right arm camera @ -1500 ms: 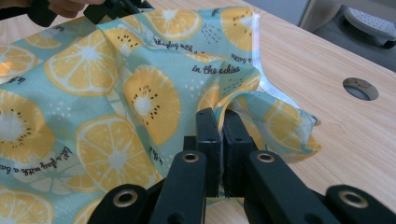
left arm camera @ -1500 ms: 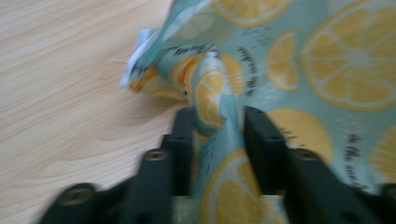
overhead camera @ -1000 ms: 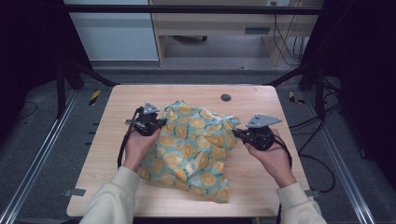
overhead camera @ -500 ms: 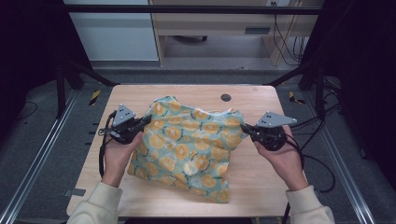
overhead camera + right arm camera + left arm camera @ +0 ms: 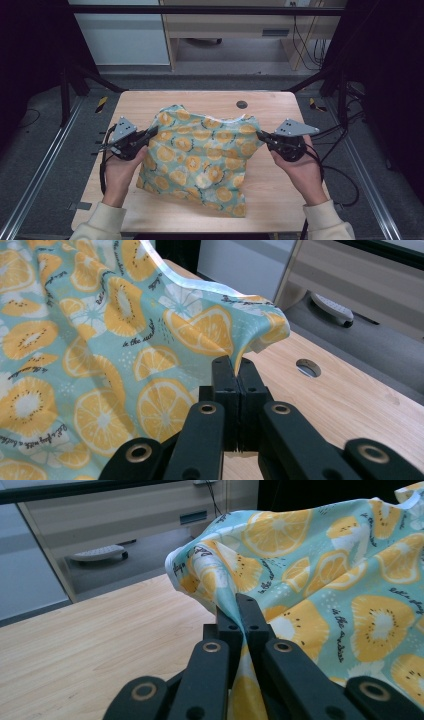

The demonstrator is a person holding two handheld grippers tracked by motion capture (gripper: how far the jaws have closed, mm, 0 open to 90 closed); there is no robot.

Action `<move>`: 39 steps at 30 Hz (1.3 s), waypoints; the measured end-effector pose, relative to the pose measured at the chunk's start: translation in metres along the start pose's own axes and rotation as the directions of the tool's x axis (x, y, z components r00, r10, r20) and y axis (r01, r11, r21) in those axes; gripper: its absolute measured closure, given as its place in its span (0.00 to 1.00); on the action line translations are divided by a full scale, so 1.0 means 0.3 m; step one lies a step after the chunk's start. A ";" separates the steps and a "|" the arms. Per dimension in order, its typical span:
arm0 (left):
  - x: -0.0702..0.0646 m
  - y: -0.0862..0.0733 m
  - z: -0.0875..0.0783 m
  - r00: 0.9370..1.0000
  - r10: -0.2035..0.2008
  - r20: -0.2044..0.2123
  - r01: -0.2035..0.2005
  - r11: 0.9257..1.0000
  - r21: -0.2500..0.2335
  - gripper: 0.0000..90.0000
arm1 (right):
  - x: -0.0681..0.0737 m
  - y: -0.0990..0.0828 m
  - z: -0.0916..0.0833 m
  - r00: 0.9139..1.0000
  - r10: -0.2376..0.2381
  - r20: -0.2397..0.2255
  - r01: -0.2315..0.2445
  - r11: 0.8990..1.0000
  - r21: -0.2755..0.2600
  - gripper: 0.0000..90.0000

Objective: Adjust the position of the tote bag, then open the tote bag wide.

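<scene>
A teal cloth printed with orange fruit slices (image 5: 200,155) is stretched between both grippers above the wooden table (image 5: 280,190), its lower part draping onto the tabletop. My left gripper (image 5: 152,132) is shut on the cloth's left edge; in the left gripper view the fabric (image 5: 320,565) is pinched between the jaws at the gripper (image 5: 240,605). My right gripper (image 5: 261,136) is shut on the right edge; in the right gripper view the cloth (image 5: 100,340) hangs from the closed jaws of the gripper (image 5: 234,367).
A round cable hole (image 5: 242,104) sits near the table's far edge, also visible as a hole (image 5: 308,368) in the right gripper view. Metal frame rails (image 5: 40,170) run along both sides of the table. Cabinets stand behind the table.
Both hands have moved apart and risen a little, spreading the cloth wider. The left hand moved furthest, to the left.
</scene>
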State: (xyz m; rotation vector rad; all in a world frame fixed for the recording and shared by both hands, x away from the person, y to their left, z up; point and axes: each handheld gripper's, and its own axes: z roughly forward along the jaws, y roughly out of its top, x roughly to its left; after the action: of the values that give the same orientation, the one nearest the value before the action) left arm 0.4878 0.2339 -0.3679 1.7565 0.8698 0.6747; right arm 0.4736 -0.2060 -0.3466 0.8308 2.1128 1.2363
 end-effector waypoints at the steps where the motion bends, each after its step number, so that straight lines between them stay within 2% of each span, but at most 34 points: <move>1: -0.002 0.001 -0.005 1.000 0.000 0.006 0.000 1.000 -0.007 1.00 | 0.000 -0.003 -0.001 1.000 0.004 0.017 -0.004 1.000 -0.003 1.00; 7: -0.009 0.004 -0.016 1.000 0.011 -0.005 -0.011 1.000 -0.018 1.00 | -0.001 -0.001 0.000 0.999 0.024 0.031 -0.023 0.999 -0.022 1.00; 12: -0.021 -0.017 -0.046 1.000 0.021 0.006 -0.021 0.999 -0.030 1.00 | 0.015 -0.007 -0.017 0.999 0.033 0.028 -0.032 0.998 -0.046 1.00; 19: -0.020 -0.032 -0.071 1.000 -0.005 0.022 0.005 0.999 -0.031 1.00 | 0.036 -0.030 -0.022 0.999 0.041 0.020 -0.039 0.996 -0.078 1.00; 23: -0.025 -0.028 -0.084 1.000 0.009 0.012 -0.009 0.999 -0.036 1.00 | 0.039 -0.033 -0.018 0.999 0.041 0.018 -0.039 0.994 -0.099 1.00; 29: -0.030 -0.047 -0.108 1.000 0.006 0.016 -0.005 0.999 -0.033 1.00 | 0.052 -0.045 -0.023 0.999 0.054 0.008 -0.052 0.991 -0.120 1.00; 39: -0.029 -0.083 -0.114 1.000 -0.007 0.014 0.007 1.000 -0.018 1.00 | 0.071 -0.067 -0.008 0.999 0.052 -0.011 -0.053 0.992 -0.110 1.00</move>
State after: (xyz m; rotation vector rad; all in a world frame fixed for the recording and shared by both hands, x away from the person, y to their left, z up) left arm 0.4503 0.2509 -0.3808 1.7393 0.8573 0.6634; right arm 0.4532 -0.1992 -0.3668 0.8388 2.0199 1.3729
